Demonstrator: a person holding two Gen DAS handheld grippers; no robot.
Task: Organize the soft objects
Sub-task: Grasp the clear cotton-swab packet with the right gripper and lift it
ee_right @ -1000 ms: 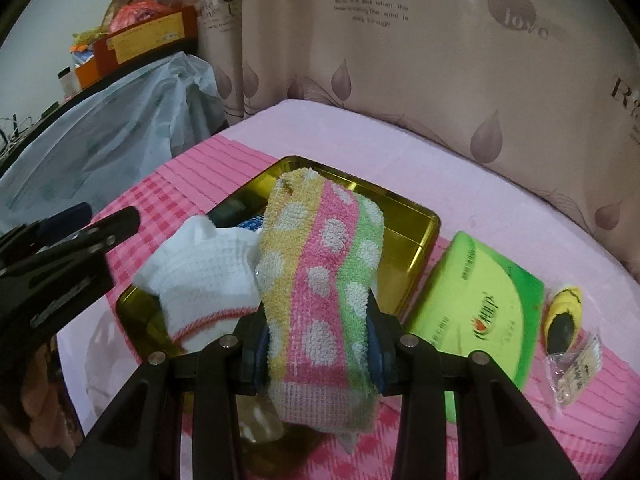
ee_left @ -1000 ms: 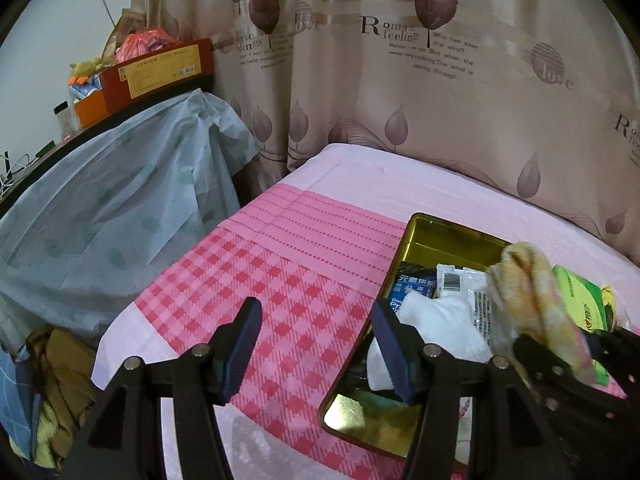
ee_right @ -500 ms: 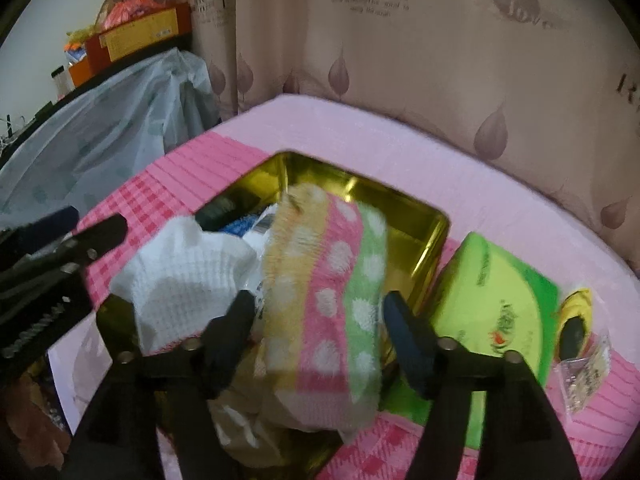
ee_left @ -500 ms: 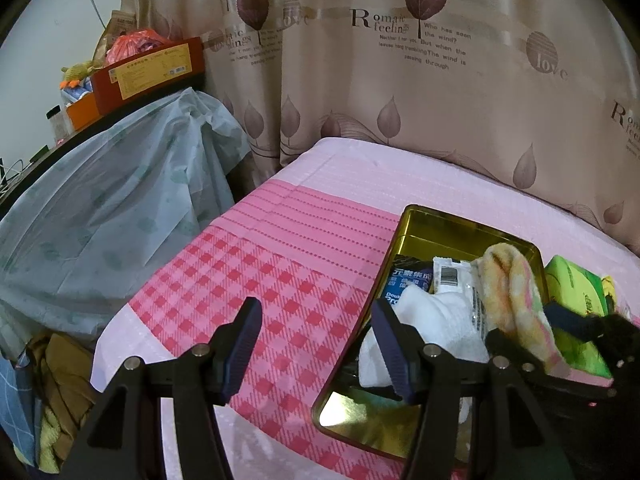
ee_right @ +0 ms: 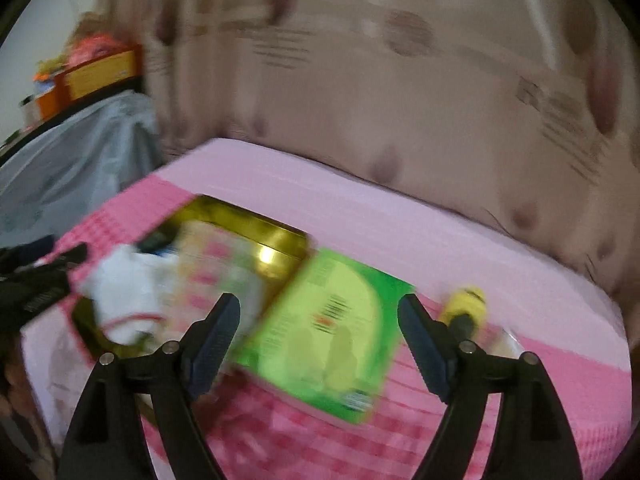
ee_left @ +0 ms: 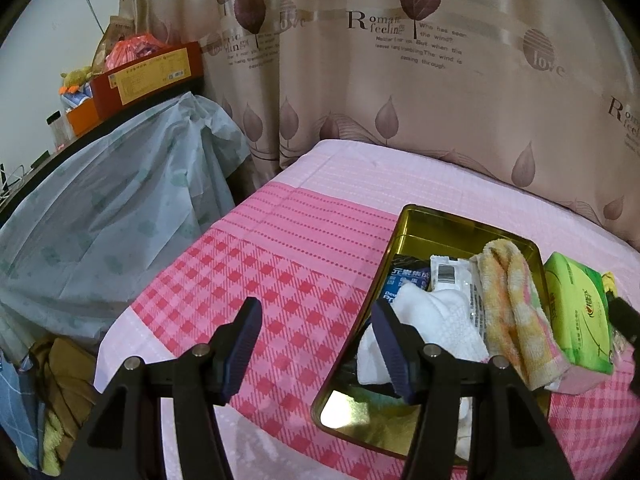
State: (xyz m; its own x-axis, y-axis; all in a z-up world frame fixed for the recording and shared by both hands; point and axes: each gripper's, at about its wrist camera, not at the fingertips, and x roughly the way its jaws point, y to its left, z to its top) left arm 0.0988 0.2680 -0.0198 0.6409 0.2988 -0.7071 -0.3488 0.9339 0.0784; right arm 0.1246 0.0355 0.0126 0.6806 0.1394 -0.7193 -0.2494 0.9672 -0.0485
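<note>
Towel [ee_left: 516, 312], striped yellow, pink and green with white dots, no longer clamped in the right gripper [ee_right: 320, 344]: now lies draped in the gold tin [ee_left: 424, 220], near end hanging over the tin's right rim against the green tissue pack [ee_left: 576, 312]. Right gripper's jaws opening wide, empty, now hovering over the green pack instead of the towel; view blurred. Left gripper [ee_left: 316, 344] unmoved since a second ago, jaws apart, nothing between them, hanging over the pink checked cloth [ee_left: 224, 280] at the tin's left edge. Towel's long axis runs from the tin's far side toward the camera. Count: one striped towel, one white knitted cloth [ee_left: 432, 320] beside it in the tin, one tin, one green pack, one small yellow item [ee_right: 466, 304] right of the pack, a few packets under the cloths.
</note>
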